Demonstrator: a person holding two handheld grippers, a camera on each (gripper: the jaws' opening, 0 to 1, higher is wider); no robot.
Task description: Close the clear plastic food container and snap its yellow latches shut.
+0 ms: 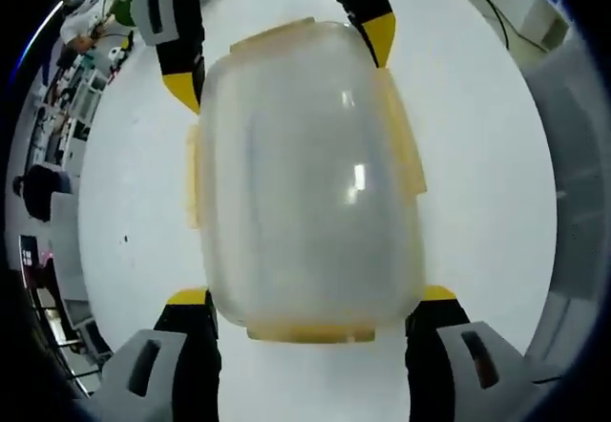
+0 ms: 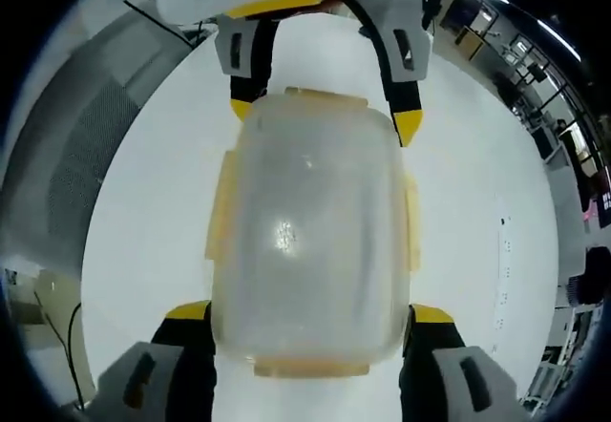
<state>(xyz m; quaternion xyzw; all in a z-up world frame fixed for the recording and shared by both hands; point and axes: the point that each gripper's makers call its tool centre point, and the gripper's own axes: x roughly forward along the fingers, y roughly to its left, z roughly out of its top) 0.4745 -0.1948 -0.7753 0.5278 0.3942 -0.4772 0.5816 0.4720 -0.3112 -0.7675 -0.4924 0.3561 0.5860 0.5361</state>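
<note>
Container (image 1: 310,183), lid seated, sits on the white worktop (image 1: 487,155) between the left gripper (image 1: 310,319) and right gripper (image 2: 310,327), both spread wide astride opposite ends; an uneven push on a yellow latch (image 1: 315,331) could skid it.

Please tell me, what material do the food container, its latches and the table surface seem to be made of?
Food container: probably plastic, translucent and cloudy, with small glossy reflections on top. Latches: apparently the same kind of plastic, tinted pale yellow, semi-clear at the edges. Table: smooth white surface, perhaps laminate or painted board; the exact material cannot be told.
</note>
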